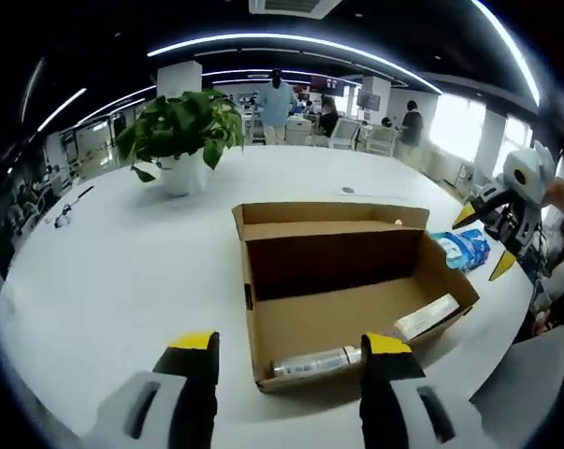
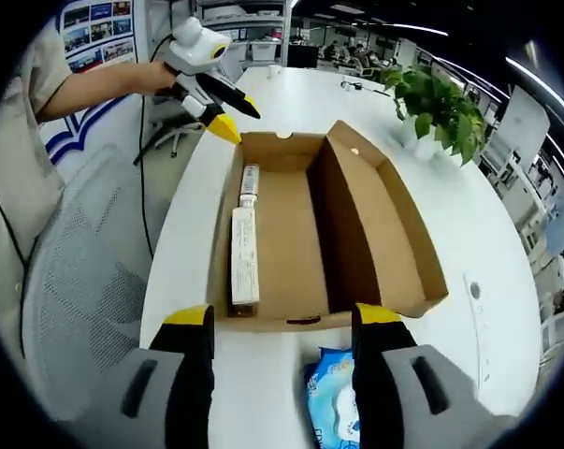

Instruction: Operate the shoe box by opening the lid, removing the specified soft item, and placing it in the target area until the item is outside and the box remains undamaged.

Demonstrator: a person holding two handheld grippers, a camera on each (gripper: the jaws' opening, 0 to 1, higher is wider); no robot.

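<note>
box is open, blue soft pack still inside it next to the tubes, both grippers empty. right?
Not quite. The blue soft pack is not inside the shoe box; it lies on the white table beside the box, as the left gripper view shows. In the right gripper view the pack sits outside the box's end wall. The rest holds: lid open, left gripper and right gripper empty.

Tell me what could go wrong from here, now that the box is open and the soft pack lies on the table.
1. The blue soft pack lies near the table edge, just in front of the right gripper; a careless nudge could push it off.
2. The left gripper hovers at the shoe box wall; pressing there might crush the cardboard.
3. The long carton and tube inside could be grabbed by mistake.
</note>
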